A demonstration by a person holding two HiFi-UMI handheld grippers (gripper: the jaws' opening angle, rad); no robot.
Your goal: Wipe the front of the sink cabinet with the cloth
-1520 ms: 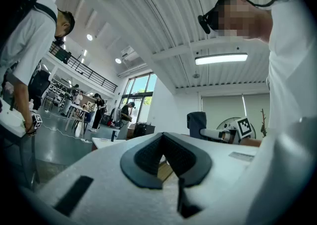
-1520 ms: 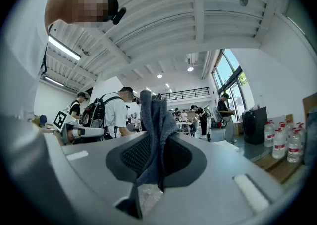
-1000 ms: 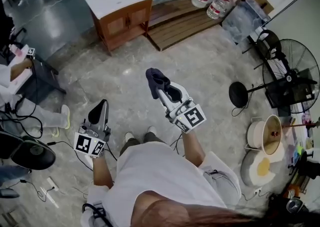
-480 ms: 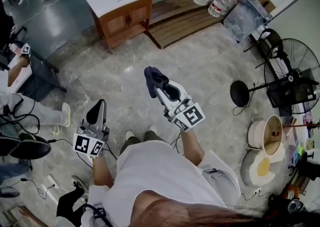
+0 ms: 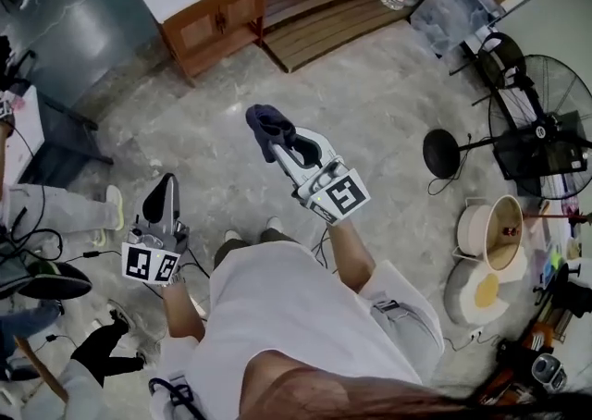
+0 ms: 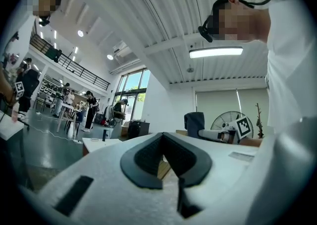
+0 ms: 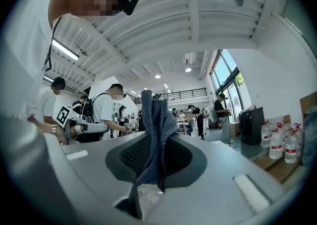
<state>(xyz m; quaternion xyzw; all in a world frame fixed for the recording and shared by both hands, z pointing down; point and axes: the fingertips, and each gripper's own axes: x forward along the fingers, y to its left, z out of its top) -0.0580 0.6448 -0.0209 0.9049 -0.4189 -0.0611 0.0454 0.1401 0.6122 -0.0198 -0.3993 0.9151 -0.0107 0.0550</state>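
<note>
The cloth is clamped in the right tongs, a dark fold standing up between the pads, as it was a second ago. The left tongs are closed together on nothing and are held lower, at the person's side. The sink cabinet is seen well apart from the cloth across the floor. Cabinet and both tongs are now found further left in the head view than before.
</note>
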